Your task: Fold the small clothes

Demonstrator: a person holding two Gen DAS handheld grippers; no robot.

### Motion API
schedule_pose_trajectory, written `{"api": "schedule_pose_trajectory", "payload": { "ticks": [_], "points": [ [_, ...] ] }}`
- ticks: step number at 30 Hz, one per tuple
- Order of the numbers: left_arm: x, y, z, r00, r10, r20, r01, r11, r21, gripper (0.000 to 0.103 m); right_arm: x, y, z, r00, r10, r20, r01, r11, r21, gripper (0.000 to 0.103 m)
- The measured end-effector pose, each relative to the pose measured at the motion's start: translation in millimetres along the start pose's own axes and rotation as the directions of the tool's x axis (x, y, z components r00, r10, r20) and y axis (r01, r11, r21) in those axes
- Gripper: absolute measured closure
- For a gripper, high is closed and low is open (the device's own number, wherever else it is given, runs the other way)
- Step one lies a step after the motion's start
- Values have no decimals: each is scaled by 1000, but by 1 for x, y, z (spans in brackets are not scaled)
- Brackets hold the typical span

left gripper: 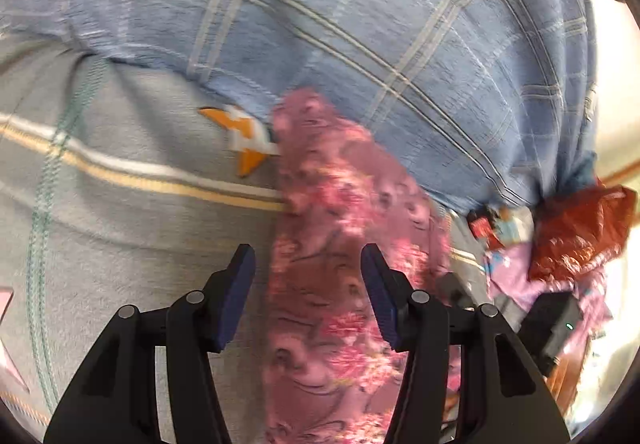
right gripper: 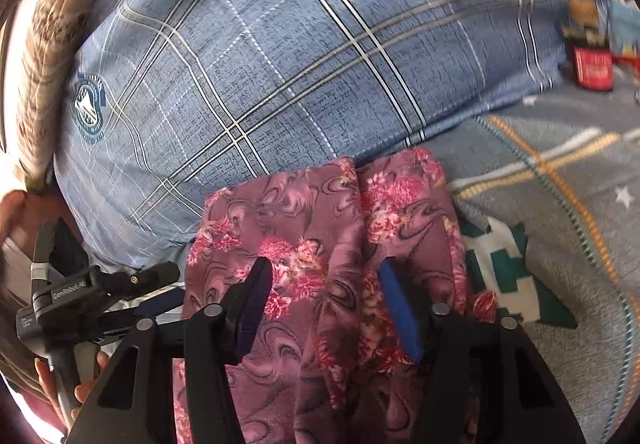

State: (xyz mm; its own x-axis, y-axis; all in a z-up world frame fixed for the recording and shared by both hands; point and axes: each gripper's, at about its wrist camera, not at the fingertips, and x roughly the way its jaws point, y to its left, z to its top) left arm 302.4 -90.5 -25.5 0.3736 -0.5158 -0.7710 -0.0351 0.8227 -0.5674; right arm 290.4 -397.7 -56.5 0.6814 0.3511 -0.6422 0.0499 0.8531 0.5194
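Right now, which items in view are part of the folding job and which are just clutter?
Job:
- pink floral garment
- left gripper, open over it
- right gripper, open over it

Lying about:
- blue plaid pillow
- grey patterned bedsheet
- red jar
- red plastic bag
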Motion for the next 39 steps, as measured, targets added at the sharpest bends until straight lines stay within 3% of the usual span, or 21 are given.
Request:
{"api": "schedule_pose_trajectory", "payload": {
  "ticks": [2, 5, 6, 7, 11, 14, 17, 19, 21, 22, 25, 27, 33, 36, 39],
  "points": [
    [-1, 2, -3, 1000, -8, 12, 8, 1000, -6, 49, 0, 0, -3, 1000, 14, 14, -14, 1000, -4, 55],
    [17, 0, -5, 997, -15, -81, 15, 1000, 1, 44, 10, -2, -3, 999, 2, -42, -3, 1000, -24, 58],
    [22, 0, -6, 995, -15, -95, 14, 1000, -10, 44, 9, 0, -5, 1000, -11, -28, 9, 999, -45, 68],
    [23, 0, -8, 995, -24, -92, 22, 999, -26, 45, 8, 1, -5, 999, -16, -35, 14, 999, -48, 94],
    [10, -14, -15, 998, -51, -33, 50, 998, -21, 45, -15, -7, -4, 998, 55, 16, -54, 998, -33, 95],
    [3, -24, -17, 998, -62, 1, 62, 998, -3, 45, -44, -18, -2, 992, 76, 100, -77, 997, 3, 95],
    [22, -35, -18, 1000, 16, -24, -15, 999, 41, 45, -54, -36, 0, 991, 55, 119, -60, 997, 45, 95],
    [39, -38, -24, 994, 96, -58, -91, 993, 77, 45, -37, -51, -3, 998, 9, 59, -14, 996, 89, 94],
    [44, -40, -29, 991, 121, -57, -116, 989, 91, 45, -27, -63, -8, 999, 30, 37, -35, 989, 147, 94],
    [40, -40, -31, 993, 109, -48, -105, 991, 89, 45, -30, -67, -7, 997, 65, 42, -72, 980, 185, 88],
    [28, -42, -31, 994, 96, -48, -92, 992, 92, 45, -55, -79, -4, 982, 148, 118, -174, 952, 251, 81],
    [20, -45, -34, 996, 81, -44, -77, 992, 97, 45, -69, -93, -6, 978, 147, 146, -185, 939, 289, 73],
    [-3, -44, -63, 997, 11, -71, -2, 992, 125, 45, -70, -102, -15, 977, 201, 67, -212, 926, 311, 71],
    [-11, -46, -83, 999, 15, -53, -7, 989, 149, 45, -71, -80, -23, 970, 241, 16, -238, 943, 233, 71],
    [-12, -48, -103, 998, 54, -43, -44, 978, 203, 44, -77, -59, -35, 982, 185, -34, -179, 975, 128, 63]
  ]
}}
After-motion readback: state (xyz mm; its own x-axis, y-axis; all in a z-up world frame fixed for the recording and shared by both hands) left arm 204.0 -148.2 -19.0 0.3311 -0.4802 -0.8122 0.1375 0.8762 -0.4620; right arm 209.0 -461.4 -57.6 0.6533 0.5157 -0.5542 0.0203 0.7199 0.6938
